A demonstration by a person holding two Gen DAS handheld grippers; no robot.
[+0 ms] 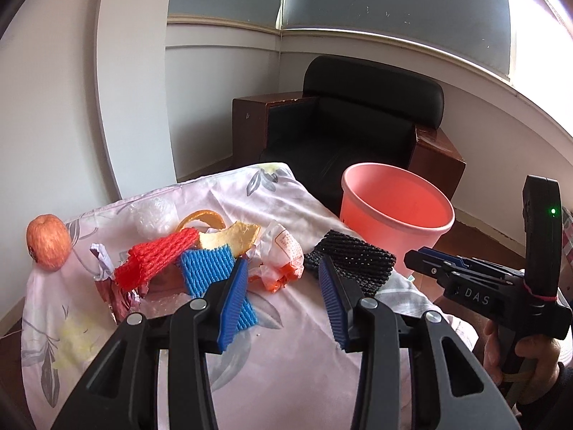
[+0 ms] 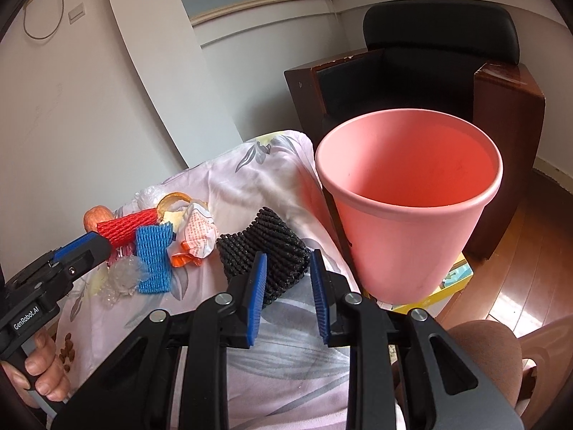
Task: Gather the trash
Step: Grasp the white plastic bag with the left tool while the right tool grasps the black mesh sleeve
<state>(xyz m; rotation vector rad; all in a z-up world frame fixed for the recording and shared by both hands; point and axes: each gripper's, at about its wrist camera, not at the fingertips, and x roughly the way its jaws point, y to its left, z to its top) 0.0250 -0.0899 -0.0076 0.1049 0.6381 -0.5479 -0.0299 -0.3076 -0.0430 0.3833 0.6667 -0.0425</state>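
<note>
Your left gripper (image 1: 283, 286) hangs with its jaws parted and empty over the flowered cloth (image 1: 286, 365), near the blue foam net (image 1: 211, 272) in the heap of trash. Your right gripper (image 2: 288, 290) stands narrower, also empty, just before the black foam net (image 2: 265, 251). The pink bucket (image 2: 412, 236) sits beside the cloth's right edge

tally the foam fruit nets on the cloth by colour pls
red foam net: 1
blue foam net: 1
black foam net: 1
Total: 3, all on the floral cloth, none in the pink bin.
</note>
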